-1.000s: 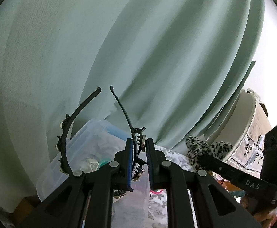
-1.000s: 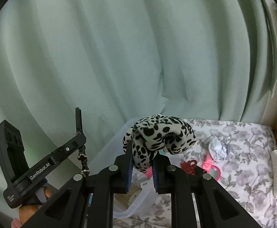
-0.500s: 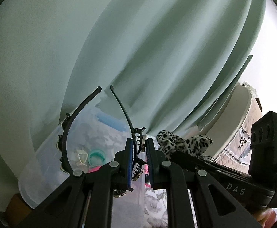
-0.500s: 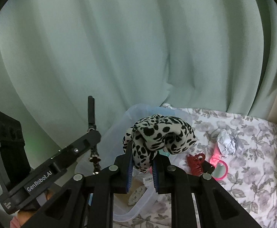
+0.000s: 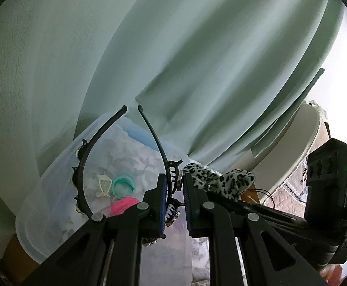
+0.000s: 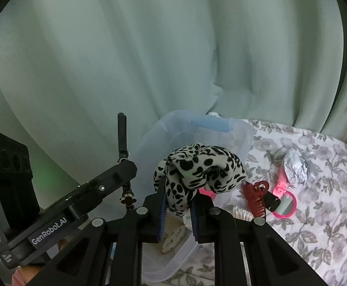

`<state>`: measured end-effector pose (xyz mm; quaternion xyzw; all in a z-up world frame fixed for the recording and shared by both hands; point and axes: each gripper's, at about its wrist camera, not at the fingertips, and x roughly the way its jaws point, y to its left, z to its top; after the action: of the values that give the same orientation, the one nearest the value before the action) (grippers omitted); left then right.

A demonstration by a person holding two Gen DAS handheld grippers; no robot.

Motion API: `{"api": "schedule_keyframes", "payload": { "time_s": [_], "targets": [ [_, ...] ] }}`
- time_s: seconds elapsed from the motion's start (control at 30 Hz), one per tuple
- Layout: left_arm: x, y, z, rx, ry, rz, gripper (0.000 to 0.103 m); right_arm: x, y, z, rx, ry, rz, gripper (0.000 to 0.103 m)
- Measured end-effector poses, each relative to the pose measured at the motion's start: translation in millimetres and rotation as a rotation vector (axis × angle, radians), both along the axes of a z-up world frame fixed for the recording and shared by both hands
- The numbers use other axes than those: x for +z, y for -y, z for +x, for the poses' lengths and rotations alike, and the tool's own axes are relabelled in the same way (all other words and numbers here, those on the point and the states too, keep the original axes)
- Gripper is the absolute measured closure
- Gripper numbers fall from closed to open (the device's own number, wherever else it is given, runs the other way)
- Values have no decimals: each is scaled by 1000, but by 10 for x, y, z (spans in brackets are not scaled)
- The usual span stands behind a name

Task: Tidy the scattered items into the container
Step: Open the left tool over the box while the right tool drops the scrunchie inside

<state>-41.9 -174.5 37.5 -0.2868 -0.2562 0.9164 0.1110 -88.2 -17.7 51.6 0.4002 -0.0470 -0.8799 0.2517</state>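
The container (image 6: 242, 131) sits below both grippers for dropping: left fingers (image 5: 160, 190) clench a black headband (image 5: 87, 157), right fingers (image 6: 161, 205) a leopard scrunchie (image 6: 197, 169).

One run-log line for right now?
left gripper: shut on black headband | right gripper: shut on leopard scrunchie | both over clear container

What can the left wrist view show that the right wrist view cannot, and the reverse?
Only left wrist: the teal hair ties and pale small clip inside the box. Only right wrist: the dark red plastic hair claw clip, pink round mirror and crumpled white paper on the floral cloth. Both: the clear plastic storage box and the leopard-print fabric scrunchie.
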Motion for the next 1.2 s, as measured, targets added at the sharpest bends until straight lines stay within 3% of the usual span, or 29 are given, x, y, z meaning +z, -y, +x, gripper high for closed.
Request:
{"api": "schedule_keyframes", "payload": {
  "time_s": [0.4, 0.73, 0.83, 0.87, 0.9, 1.03, 1.2],
  "targets": [
    [-299, 63, -62, 19, 92, -10, 89, -172, 77, -33, 21, 63, 40, 84],
    [-293, 89, 35, 25, 104, -22, 85, -234, 104, -72, 37, 77, 58, 81],
    [-262, 94, 65, 32, 96, -27, 75, -227, 108, -70, 38, 72, 65, 81],
    [-251, 95, 76, 36, 92, -25, 66, -226, 113, -70, 39, 71, 70, 81],
    [-239, 103, 90, 40, 88, -23, 58, -226, 119, -73, 39, 69, 76, 74],
    [-218, 126, 120, 60, 84, -27, 52, -195, 122, -57, 39, 50, 81, 51],
    [-220, 129, 128, 71, 89, -31, 51, -171, 84, -61, 23, 46, 75, 50]
  ]
}}
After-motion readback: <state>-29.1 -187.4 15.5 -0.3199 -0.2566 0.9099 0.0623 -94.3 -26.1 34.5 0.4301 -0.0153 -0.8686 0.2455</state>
